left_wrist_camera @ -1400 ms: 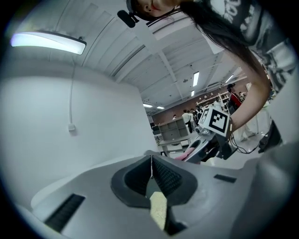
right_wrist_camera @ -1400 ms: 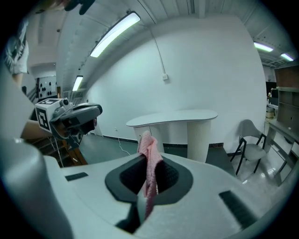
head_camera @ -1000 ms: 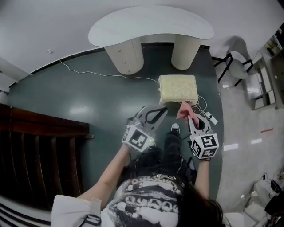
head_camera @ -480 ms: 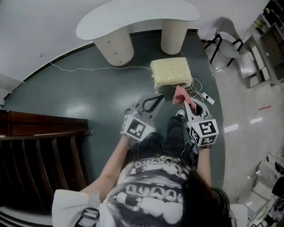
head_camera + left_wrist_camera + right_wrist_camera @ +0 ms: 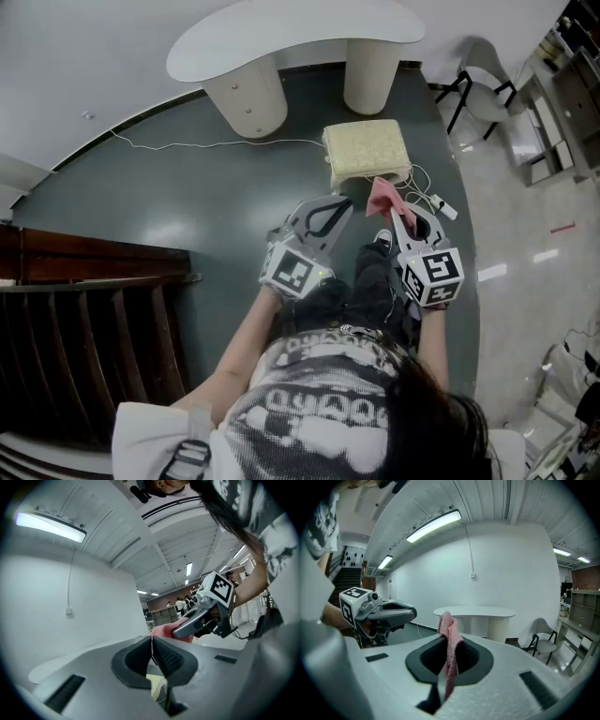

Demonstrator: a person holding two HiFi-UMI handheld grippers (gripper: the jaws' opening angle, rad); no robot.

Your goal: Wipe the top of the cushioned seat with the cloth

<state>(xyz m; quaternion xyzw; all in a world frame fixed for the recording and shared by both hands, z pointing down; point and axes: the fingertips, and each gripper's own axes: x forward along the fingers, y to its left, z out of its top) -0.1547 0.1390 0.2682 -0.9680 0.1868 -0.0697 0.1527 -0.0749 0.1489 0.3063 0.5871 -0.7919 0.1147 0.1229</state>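
Underfoot, a dark green floor (image 5: 187, 206) fills the middle of the head view. At top centre stands a white curved desk (image 5: 291, 37) on two round legs. Just below it, on the floor, sits the cream cushioned seat (image 5: 366, 145), a thin white cable (image 5: 206, 145) running to its left edge. The left tool (image 5: 343, 202) is closed on nothing at centre. To its right, the right tool (image 5: 395, 212) clamps the pink cloth (image 5: 382, 195), whose top overlaps the seat's lower edge. Each tool's cube bears black-and-white square markers, without readable words.
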